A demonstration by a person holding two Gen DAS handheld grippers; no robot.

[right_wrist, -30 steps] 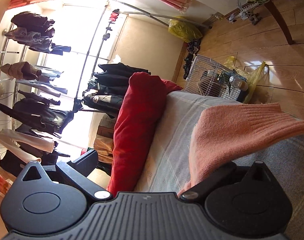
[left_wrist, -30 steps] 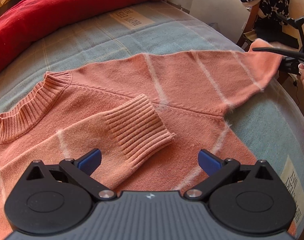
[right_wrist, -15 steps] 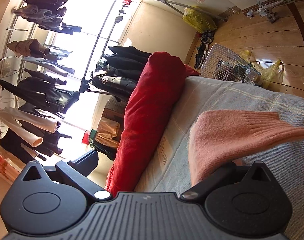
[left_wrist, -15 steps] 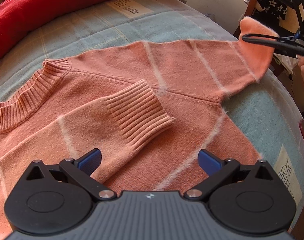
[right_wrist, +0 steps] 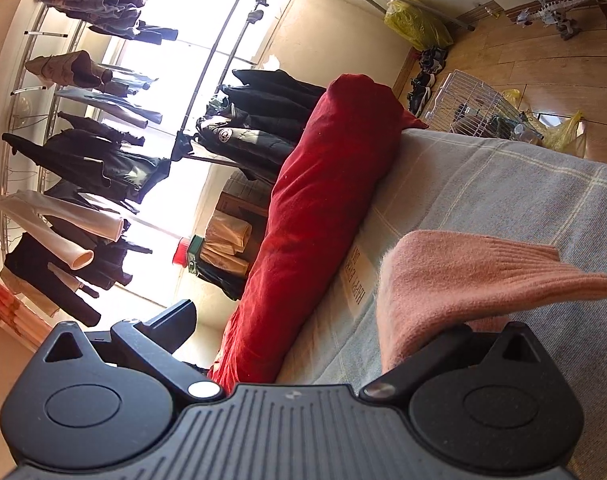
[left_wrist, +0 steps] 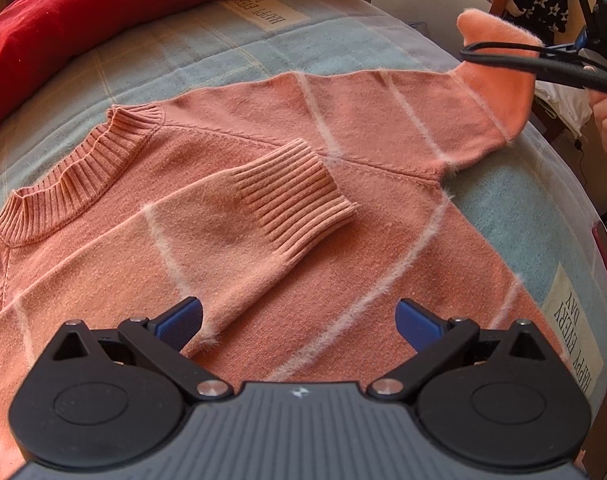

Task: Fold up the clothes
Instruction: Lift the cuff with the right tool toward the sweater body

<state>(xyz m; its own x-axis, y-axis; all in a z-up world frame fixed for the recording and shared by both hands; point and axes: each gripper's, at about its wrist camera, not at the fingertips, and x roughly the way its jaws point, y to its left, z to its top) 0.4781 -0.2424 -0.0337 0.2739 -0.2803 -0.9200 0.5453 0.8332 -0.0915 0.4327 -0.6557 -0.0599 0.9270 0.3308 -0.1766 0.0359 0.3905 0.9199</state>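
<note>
The salmon sweater (left_wrist: 287, 184) lies flat on the blue-grey bedspread (left_wrist: 207, 48), one ribbed cuff (left_wrist: 295, 196) folded across its chest. The left gripper (left_wrist: 297, 320) hovers released over the near hem. The right gripper (right_wrist: 303, 320) apparently pinches the far-right sleeve end (right_wrist: 475, 276), lifted off the bed; the wrist view hides the contact

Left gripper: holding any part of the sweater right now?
No. The left gripper is wide open above the sweater, its blue fingertips apart with nothing clamped between them.

Left wrist view looks down close over the sweater (left_wrist: 263, 208); right wrist view faces sideways along the bed (right_wrist: 503, 184), sharing both.
</note>
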